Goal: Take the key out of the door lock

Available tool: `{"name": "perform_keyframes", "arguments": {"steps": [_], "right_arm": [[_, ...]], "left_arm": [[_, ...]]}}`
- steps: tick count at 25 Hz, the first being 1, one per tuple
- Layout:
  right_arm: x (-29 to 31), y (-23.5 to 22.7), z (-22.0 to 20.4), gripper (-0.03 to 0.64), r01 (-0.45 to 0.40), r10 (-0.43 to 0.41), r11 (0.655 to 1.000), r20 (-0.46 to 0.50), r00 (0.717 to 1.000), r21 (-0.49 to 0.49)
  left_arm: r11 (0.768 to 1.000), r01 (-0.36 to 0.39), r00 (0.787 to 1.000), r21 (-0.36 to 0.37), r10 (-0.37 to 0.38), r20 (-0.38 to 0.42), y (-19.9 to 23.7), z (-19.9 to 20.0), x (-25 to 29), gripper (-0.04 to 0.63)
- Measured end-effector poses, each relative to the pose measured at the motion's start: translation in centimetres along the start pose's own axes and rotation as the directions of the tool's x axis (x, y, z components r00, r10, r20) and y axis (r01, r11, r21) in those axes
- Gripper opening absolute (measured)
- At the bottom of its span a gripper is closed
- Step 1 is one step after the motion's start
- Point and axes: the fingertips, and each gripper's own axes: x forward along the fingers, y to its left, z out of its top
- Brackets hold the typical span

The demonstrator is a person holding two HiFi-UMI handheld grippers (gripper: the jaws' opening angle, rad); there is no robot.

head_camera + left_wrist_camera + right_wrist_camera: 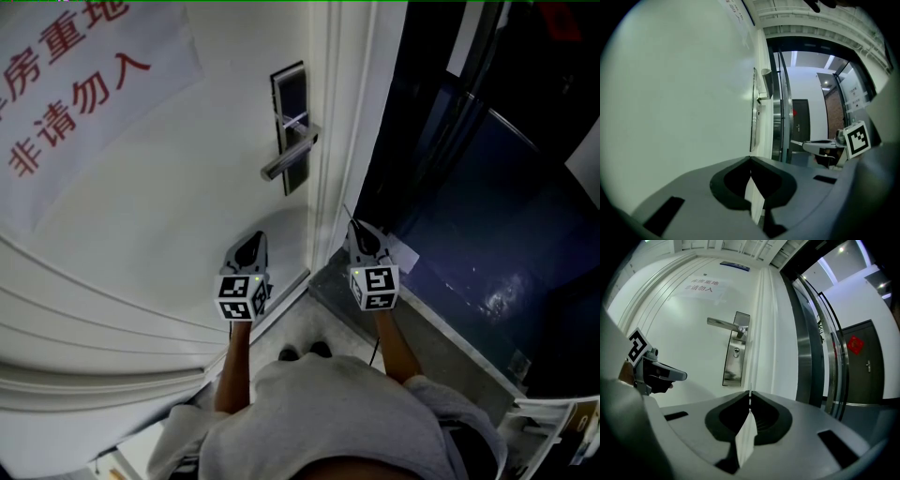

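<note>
Grey-clad shoulders of the person are filling the bottom of the head view, and both forearms are reaching forward from them. The left gripper (pixel 251 246) and the right gripper (pixel 362 232) are hanging side by side, low and about level, well below the lock plate (pixel 289 127) on the white door (pixel 169 216). Both pairs of jaws are pressing together with nothing between them, so neither one is carrying the key. The right gripper is looking up at the plate, where the keyhole (pixel 736 352) is sitting under the handle (pixel 724 324). It is too small to tell if a key is standing in it. Probably the grippers are waiting clear of the door, since nothing needs holding. This stance is fitting a moment before reaching for the lock, or one where the key is already put elsewhere.
</note>
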Motion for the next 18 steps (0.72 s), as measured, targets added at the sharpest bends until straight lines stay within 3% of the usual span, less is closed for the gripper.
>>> {"name": "perform_keyframes", "arguments": {"steps": [18], "right_arm": [[0.69,0.65,0.57,0.029,-0.006,0.006,1.000,0.001,1.000,-0.009]], "left_arm": [[1.000,0.008,1.000,-0.016,-0.009,-0.011,0.08,-0.64,0.47,0.018]]}}
